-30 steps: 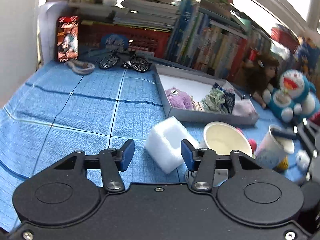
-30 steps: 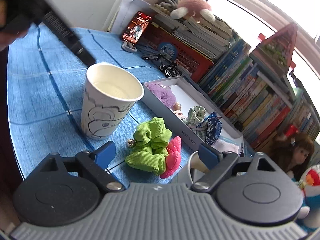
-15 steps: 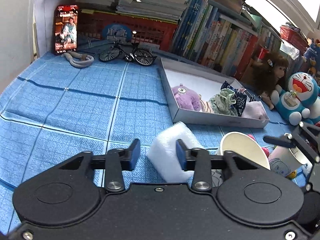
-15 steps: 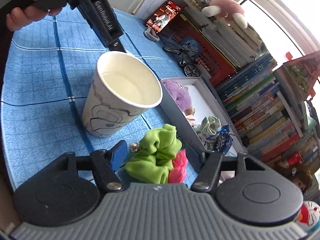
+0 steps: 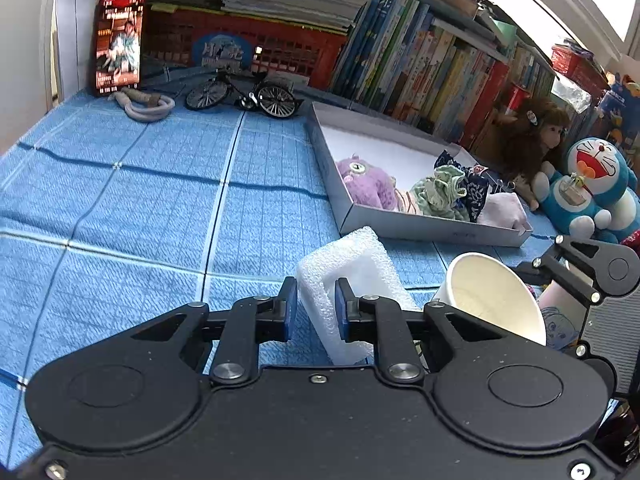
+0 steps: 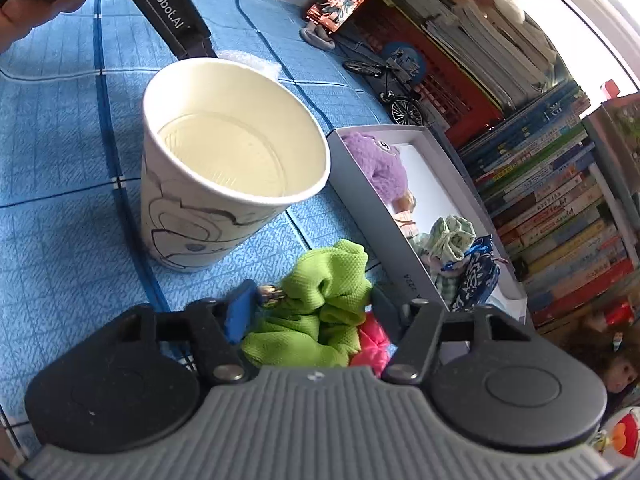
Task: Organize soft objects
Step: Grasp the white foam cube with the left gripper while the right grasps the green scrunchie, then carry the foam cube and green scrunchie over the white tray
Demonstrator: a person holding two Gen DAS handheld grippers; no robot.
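My left gripper [image 5: 315,294] is shut on one wall of a white foam block [image 5: 352,256] lying on the blue cloth. My right gripper [image 6: 310,308] has closed around a green scrunchie [image 6: 320,296], with a pink scrunchie [image 6: 370,346] under it at the right finger. A shallow white box [image 5: 424,228] holds a purple plush [image 5: 366,182], a pale green scrunchie [image 5: 440,192] and a dark blue one [image 5: 476,190]. The box also shows in the right wrist view [image 6: 372,216].
A paper cup [image 6: 224,160] stands just left of the green scrunchie; it shows in the left wrist view [image 5: 488,296] too. A toy bicycle [image 5: 244,94], phone [image 5: 118,44], books, a doll [image 5: 532,136] and a Doraemon plush [image 5: 592,184] line the back and right.
My left gripper's fingers closed from wide open onto the foam block's wall. My right gripper dropped toward the green scrunchie and its fingers closed in on it.
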